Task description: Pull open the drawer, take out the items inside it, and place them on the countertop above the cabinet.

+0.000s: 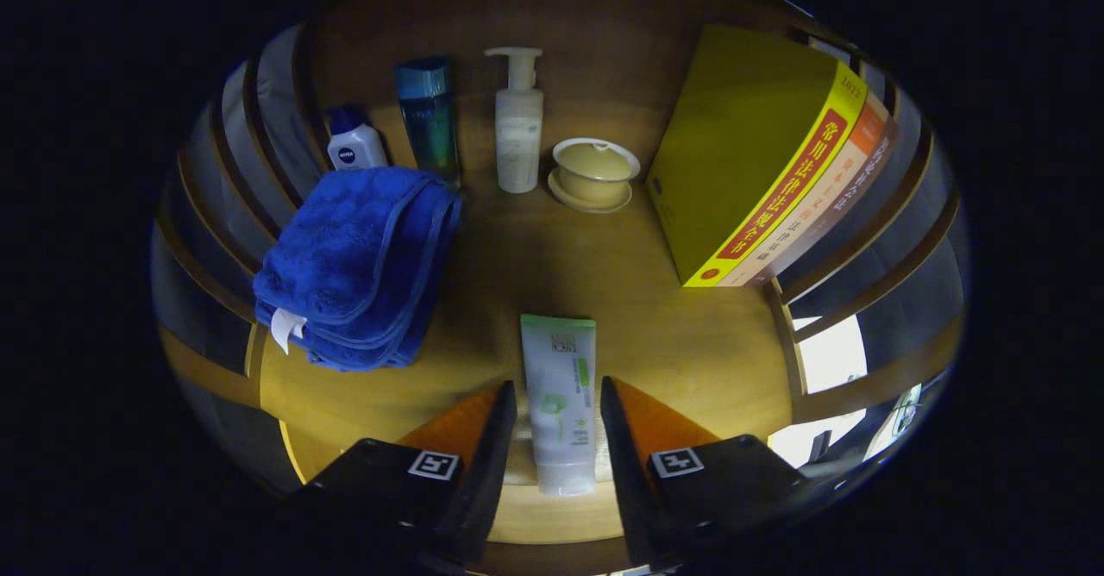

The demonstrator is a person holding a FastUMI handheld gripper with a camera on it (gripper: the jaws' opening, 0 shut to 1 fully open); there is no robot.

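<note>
Tool [559, 425] fingers spread, straddling white-green tube [559, 403] lying on wooden table [673, 343]; gaps show on both sides, no contact. Folded blue towel [358, 266] at 10 o'clock of tube. Beyond, 11 to 12 o'clock: small white bottle [354, 147], teal bottle [428, 119], white pump bottle [518, 123], lidded cup on saucer [594, 172]. Yellow books [759, 153] upright at 1–2 o'clock.
</note>
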